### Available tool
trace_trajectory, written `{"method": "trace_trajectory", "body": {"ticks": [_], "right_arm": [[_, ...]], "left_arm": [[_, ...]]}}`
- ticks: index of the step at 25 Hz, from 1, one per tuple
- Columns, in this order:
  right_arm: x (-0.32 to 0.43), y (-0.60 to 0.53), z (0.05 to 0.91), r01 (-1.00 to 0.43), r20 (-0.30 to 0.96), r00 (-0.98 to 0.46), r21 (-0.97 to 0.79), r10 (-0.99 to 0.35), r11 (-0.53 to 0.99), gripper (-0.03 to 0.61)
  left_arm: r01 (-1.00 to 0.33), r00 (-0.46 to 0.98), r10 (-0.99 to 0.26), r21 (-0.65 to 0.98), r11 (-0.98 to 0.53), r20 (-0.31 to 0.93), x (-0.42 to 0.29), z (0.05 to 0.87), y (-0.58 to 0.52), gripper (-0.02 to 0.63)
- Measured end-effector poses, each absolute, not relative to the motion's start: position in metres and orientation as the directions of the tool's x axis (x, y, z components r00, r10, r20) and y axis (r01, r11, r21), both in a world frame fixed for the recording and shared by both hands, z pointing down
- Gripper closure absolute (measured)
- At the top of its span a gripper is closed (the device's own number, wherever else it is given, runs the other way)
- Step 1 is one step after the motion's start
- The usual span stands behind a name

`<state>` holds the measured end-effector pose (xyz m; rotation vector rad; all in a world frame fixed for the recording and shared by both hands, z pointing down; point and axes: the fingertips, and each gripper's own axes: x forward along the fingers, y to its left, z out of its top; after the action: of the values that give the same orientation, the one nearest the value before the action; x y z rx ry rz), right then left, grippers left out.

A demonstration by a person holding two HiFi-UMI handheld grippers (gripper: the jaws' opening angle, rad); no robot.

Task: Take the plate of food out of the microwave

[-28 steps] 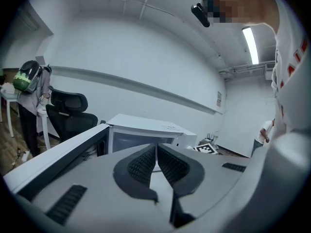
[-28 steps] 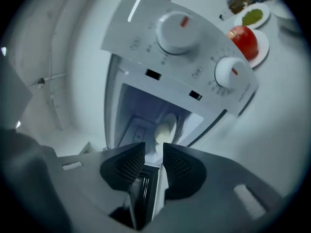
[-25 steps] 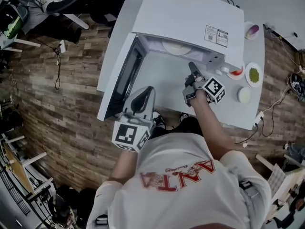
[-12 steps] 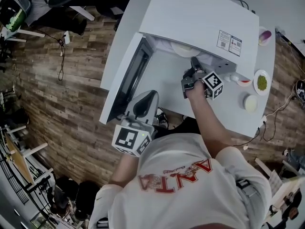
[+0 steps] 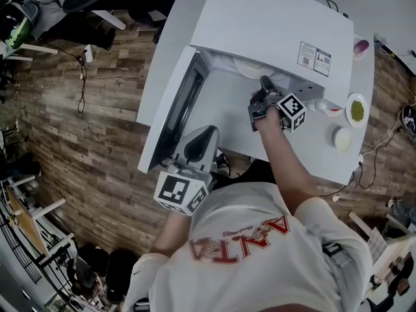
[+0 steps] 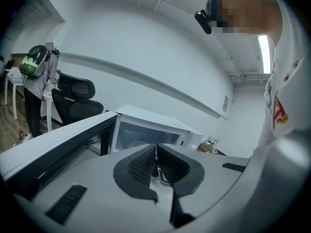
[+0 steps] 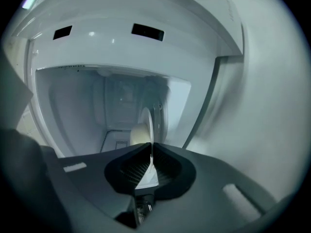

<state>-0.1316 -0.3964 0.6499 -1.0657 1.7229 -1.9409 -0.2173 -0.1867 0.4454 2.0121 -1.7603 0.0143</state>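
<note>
**Microwave.** The white microwave (image 5: pixel 273 25) stands on the white tabletop (image 5: pixel 227 119). Its door (image 5: pixel 174 106) is swung fully open at the microwave's left side, as the head view shows it.

**Plate.** The plate (image 7: pixel 147 123) is inside the microwave cavity, toward the front opening. In the right gripper view it appears edge-on, because that camera is rolled. A pale rounded portion of food (image 7: pixel 138 135) lies on the plate. In the head view, only a pale arc of the plate shows under the front edge of the microwave's top.

**Right gripper.** Your right gripper (image 5: pixel 263 82) reaches into the microwave's opening from the front. Its fingers have just been closing. They now pinch the near rim of the plate, and the rim runs straight down into the seam between the two pads (image 7: pixel 150 147).

**Left gripper.** Your left gripper (image 5: pixel 207 132) is outside the microwave, beside the outer end of the open door, and it points toward the cavity. Its fingers are pressed together with nothing between them (image 6: pixel 156 148).

**Other items.** On the tabletop to the right of the microwave are a small dish (image 5: pixel 357 109) with green contents and a pale bowl (image 5: pixel 340 138). Both are well apart from either gripper.
</note>
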Motion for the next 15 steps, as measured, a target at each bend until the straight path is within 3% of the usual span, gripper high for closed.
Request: {"method": "trace_trajectory", "body": {"ticks": [15], "right_arm": [[-0.131,-0.391,0.651,-0.174,0.272,-0.691,-0.962,-0.67,-0.211,0.551]], "left_arm": [[-0.927,0.232,-0.919,0.358,-0.11,0.319,-0.213,0.452,-0.187,0.595]]}}
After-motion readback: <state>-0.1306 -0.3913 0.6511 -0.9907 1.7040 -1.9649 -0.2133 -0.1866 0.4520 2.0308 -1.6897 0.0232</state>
